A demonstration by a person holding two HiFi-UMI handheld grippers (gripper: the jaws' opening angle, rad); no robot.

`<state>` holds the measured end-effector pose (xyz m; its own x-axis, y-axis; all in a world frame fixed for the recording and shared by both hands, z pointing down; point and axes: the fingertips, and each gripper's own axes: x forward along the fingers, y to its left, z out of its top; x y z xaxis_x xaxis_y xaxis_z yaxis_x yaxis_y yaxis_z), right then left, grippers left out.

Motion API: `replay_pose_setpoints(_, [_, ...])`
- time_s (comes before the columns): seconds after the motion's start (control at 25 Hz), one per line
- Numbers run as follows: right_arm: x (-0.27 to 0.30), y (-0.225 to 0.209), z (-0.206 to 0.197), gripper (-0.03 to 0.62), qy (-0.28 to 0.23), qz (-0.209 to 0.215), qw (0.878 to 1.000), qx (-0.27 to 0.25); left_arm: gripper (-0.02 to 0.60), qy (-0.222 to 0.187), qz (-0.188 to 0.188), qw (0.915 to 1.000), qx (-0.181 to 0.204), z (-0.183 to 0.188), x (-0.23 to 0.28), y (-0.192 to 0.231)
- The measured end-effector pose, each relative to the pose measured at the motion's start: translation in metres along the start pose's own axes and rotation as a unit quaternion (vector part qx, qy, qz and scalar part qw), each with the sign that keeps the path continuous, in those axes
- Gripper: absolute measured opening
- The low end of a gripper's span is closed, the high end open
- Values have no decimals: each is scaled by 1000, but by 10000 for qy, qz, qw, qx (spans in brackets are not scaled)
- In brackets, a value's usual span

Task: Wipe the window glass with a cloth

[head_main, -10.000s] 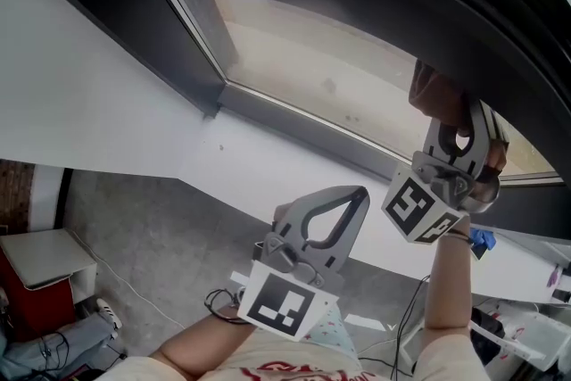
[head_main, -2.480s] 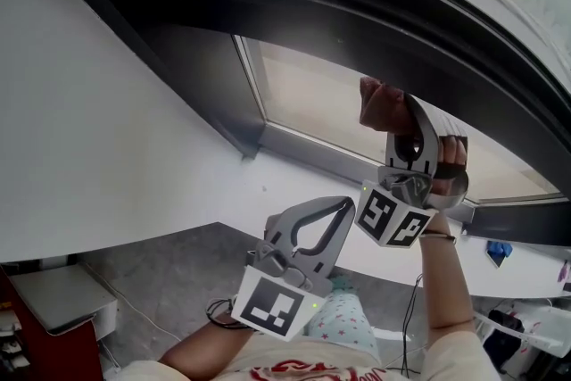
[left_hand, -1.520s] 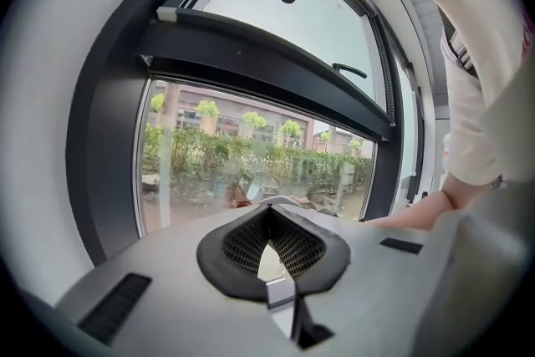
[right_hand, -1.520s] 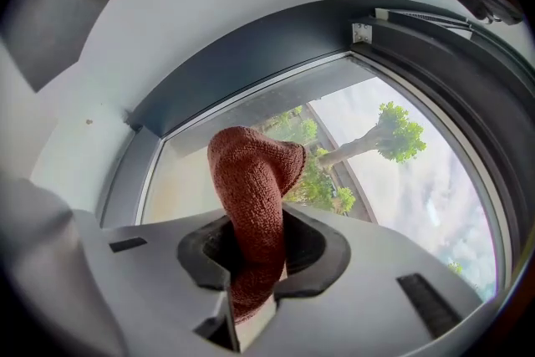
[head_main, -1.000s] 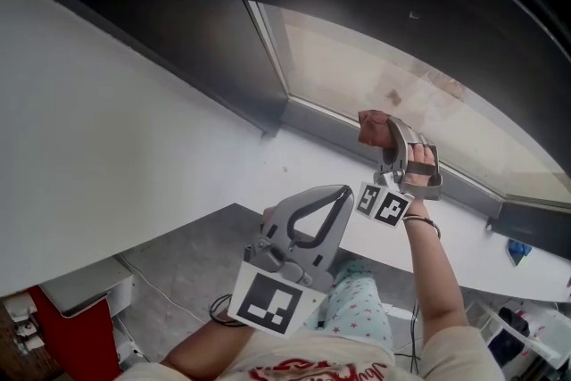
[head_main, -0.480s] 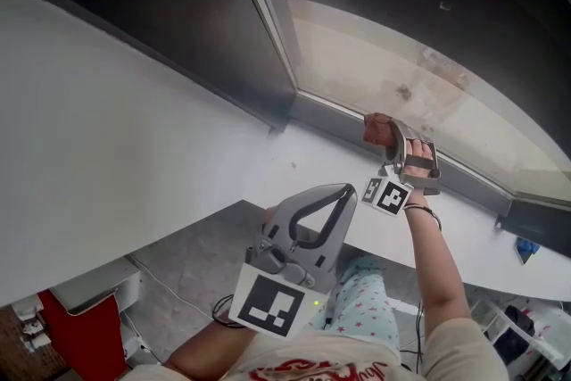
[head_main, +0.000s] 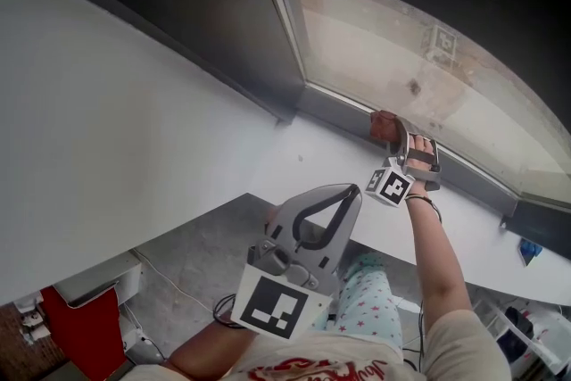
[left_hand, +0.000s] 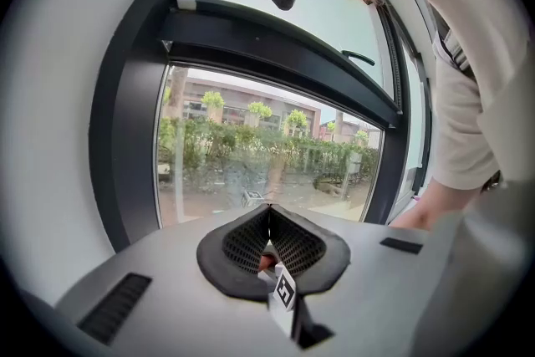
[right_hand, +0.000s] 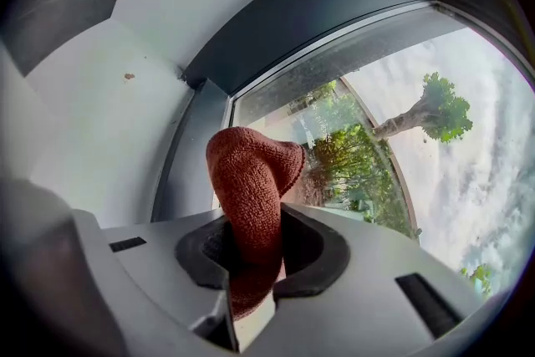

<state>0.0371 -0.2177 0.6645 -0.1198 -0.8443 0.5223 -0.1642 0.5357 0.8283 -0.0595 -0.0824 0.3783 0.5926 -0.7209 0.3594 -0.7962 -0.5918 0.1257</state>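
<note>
The right gripper (head_main: 393, 135), jaws clamped on a rust-red knitted cloth (head_main: 384, 125), holds it at the clear window glass's (head_main: 401, 40) lower edge, most of the pane seemingly unwiped; the left gripper (head_main: 344, 192) hangs back, jaws closed and empty.

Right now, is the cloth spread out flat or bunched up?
Bunched up: the reddish-brown cloth pokes out of the right tongs as a rolled wad, clamped between them.

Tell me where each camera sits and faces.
Head view: on the head, looking down at the white window sill; left gripper, right gripper and forearms show.
Left gripper view: on that gripper, facing the clear window glass over its shut fingers.
Right gripper view: likewise, its fingers clamping the rust-red knitted cloth.
Both gripper views share the glass.
</note>
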Motion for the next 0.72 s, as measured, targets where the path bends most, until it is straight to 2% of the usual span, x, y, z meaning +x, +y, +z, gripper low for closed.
replay_pose_setpoints(0.24, [16, 21, -2, 94, 120, 123, 9998, 54, 21, 44, 30, 10000, -40, -9, -4, 5])
replay_pose_setpoints(0.72, [42, 63, -16, 94, 609, 705, 9957, -8, 21, 111, 233, 9995, -164, -20, -14, 10])
